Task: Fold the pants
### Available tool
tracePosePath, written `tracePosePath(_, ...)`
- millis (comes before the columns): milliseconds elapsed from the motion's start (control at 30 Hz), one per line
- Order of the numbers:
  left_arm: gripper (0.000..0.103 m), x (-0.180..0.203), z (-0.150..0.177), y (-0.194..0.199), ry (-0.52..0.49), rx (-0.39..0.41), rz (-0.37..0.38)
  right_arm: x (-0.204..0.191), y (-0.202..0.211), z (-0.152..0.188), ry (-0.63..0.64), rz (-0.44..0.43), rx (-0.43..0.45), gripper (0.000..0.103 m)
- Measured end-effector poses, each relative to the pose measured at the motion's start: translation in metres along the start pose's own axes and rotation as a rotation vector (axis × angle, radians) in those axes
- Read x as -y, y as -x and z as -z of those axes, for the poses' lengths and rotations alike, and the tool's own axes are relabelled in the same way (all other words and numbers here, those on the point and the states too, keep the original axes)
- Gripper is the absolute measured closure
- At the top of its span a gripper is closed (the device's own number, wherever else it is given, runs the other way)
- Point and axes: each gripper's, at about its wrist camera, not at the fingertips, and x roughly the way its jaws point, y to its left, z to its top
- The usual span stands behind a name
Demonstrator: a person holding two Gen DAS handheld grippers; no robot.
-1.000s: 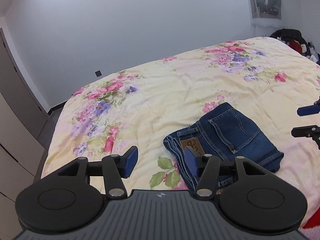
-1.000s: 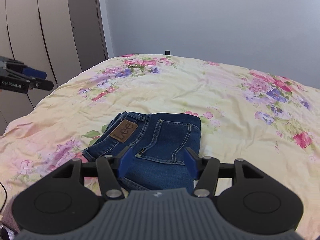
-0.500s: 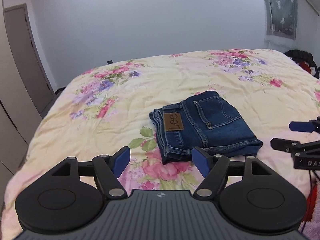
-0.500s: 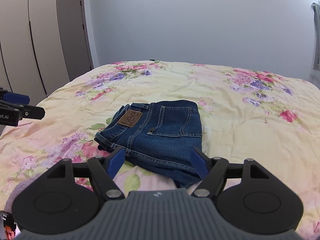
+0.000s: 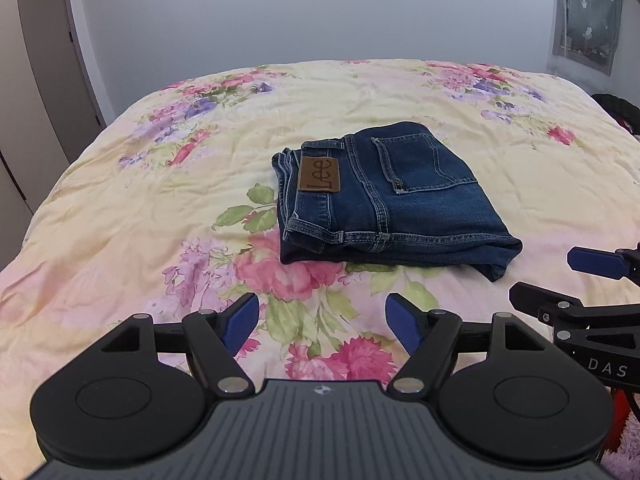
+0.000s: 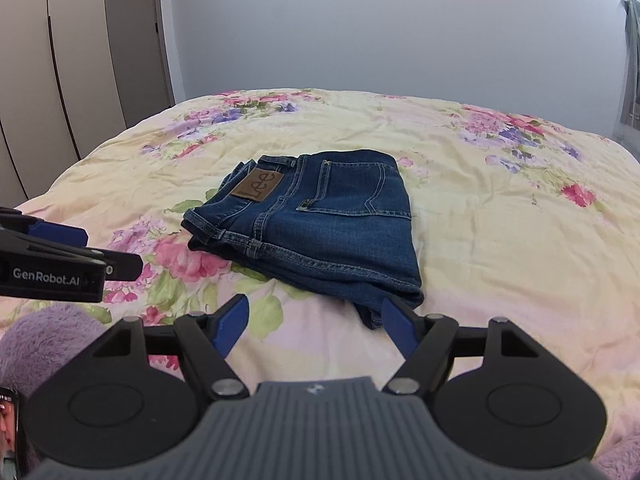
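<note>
A pair of blue jeans [image 5: 384,196] lies folded into a compact stack on the floral bed cover, back pocket and brown Lee patch up. It also shows in the right wrist view [image 6: 320,224]. My left gripper [image 5: 322,322] is open and empty, held near the bed's front edge, short of the jeans. My right gripper [image 6: 314,320] is open and empty, just short of the jeans' near corner. Each gripper shows in the other's view: the right one at the right edge [image 5: 560,276], the left one at the left edge [image 6: 100,252].
The bed cover [image 5: 160,208] is pale yellow with pink and purple flowers. A wardrobe and door [image 6: 80,60] stand at the left. A dark pile of clothes [image 5: 616,112] lies at the bed's far right. A purple fuzzy fabric [image 6: 44,340] lies at the near left.
Both grippers have pulled back from the folded jeans toward the bed's near edge and levelled out. The jaws of both have opened wider. The jeans have not moved.
</note>
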Motion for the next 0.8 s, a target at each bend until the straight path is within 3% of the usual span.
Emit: tracePosePath(800, 0.017, 0.003, 0.0, 0.013, 0.017, 0.013, -0.007, -0.002, 0.017, 0.001, 0.018, -0.015, 0.041, 0.033)
